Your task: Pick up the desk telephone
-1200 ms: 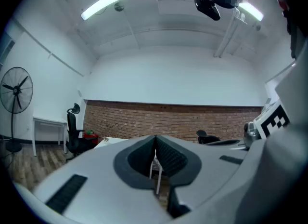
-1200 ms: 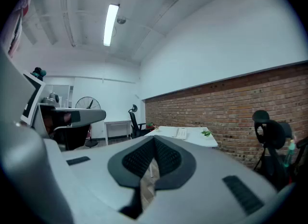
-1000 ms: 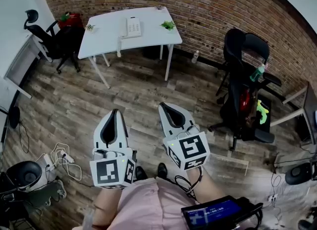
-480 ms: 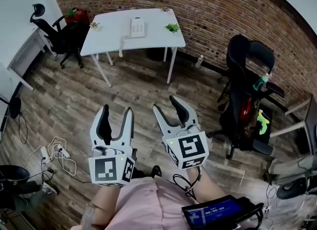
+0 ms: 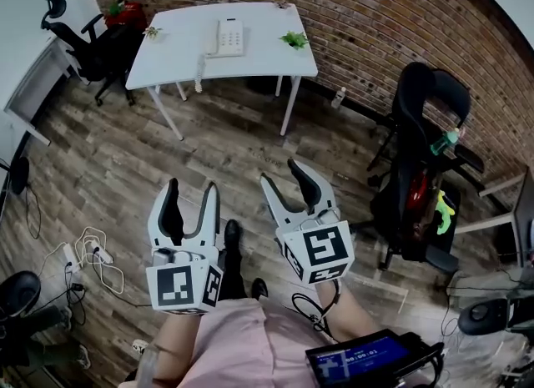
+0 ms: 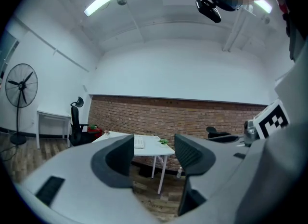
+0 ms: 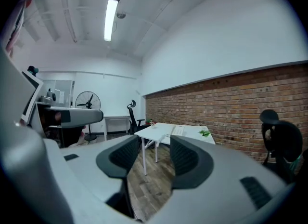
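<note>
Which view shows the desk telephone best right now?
The head view: the desk telephone lies whole, seen from above, on the white table. Both gripper views show it only small and edge-on, far off.

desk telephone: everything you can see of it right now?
The desk telephone is white, plastic by its look: a flat rectangular body with a keypad grid and the handset seemingly cradled along its left side in the head view. It lies flat on the white table, about mid-width, somewhat nearer the far edge. A white cord trails from it over the near edge. Only the table touches it.
</note>
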The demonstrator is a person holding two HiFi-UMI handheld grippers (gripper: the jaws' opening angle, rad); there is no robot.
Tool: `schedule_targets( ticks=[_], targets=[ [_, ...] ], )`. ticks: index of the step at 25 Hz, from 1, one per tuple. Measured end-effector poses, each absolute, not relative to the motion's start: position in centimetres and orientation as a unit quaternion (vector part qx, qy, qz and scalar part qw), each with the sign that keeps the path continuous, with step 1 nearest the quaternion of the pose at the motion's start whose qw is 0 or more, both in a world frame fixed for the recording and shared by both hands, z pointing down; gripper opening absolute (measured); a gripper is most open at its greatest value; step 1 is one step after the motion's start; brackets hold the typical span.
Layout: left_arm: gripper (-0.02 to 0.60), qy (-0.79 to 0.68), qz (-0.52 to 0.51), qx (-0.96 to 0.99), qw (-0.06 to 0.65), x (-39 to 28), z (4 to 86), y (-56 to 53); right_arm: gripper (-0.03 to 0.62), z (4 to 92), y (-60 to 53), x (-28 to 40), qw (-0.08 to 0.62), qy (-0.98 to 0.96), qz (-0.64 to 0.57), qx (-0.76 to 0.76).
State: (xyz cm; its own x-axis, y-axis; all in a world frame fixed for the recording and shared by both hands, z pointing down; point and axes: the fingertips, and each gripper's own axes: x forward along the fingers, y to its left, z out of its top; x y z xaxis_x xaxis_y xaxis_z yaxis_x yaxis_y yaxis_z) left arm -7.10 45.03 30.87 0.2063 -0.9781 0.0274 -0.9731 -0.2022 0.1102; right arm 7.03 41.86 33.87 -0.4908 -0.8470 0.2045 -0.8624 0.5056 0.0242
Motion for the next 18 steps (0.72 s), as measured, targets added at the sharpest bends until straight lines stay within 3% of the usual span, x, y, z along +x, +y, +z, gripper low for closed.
schedule_targets(
  ticks=[18],
  targets=[
    [0.265,-0.608,-0.024,0.792,0.045,-13.1,30.4,21.4,0.212,34.2,19.1,1.5,0.098,-0.85,0.048,0.515]
  ],
)
